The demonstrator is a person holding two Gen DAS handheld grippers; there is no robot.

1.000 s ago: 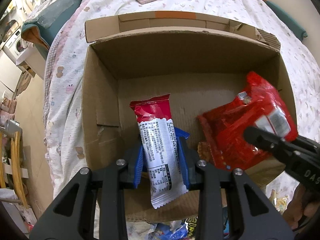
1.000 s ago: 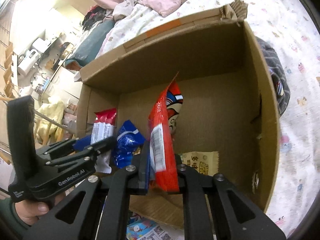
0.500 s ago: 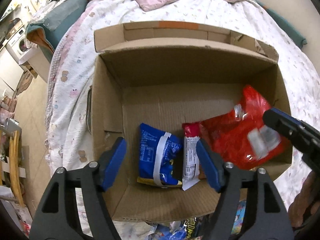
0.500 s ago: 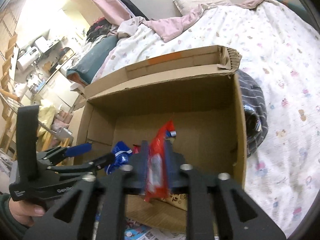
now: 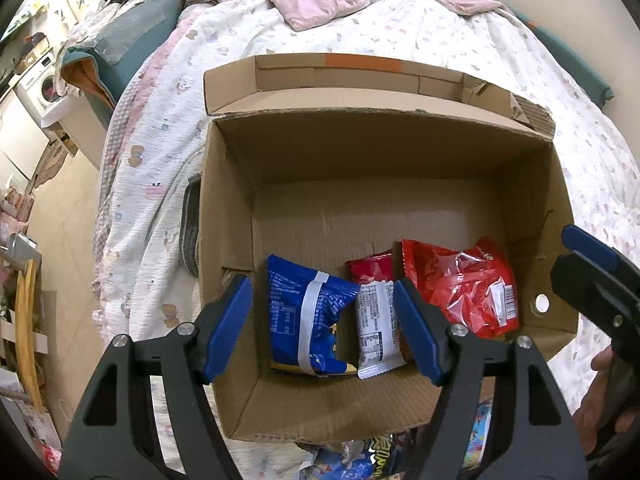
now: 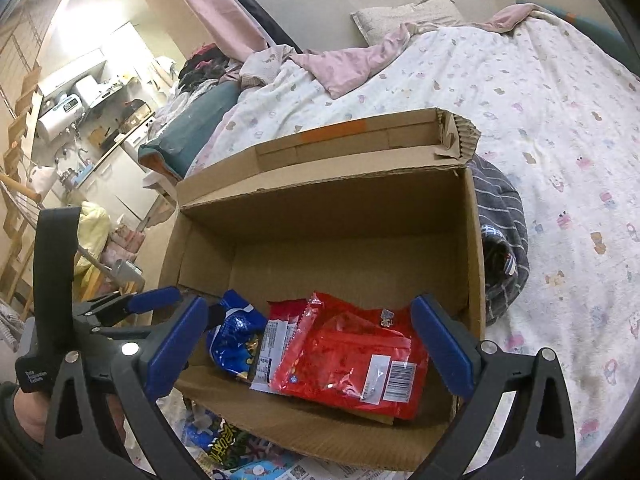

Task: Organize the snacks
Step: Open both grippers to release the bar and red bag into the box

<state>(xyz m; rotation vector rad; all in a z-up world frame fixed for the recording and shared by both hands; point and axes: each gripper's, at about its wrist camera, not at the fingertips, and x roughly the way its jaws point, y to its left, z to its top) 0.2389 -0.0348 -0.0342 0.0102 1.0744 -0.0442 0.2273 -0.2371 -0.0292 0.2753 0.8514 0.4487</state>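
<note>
The left gripper (image 5: pixel 322 326) hangs over the near edge of the box (image 5: pixel 224 216), its jaws apart and gripping nothing after opening within the last second. The right gripper (image 6: pixel 306 346) stands wider still; its jaws have just been opening and are clear of the red bag (image 6: pixel 352 358) below them. Loose packets (image 6: pixel 224 446) lie on the bed just in front of the box. Inside, along the near wall, three snacks lie side by side: a blue bag (image 5: pixel 308 320) on the left, a white-and-red packet (image 5: pixel 376 320) in the middle touching both, and the red bag on the right. The rest of the box floor is bare. Behind it, a pink blanket (image 5: pixel 320 4) lies on the bed (image 5: pixel 440 36).
</note>
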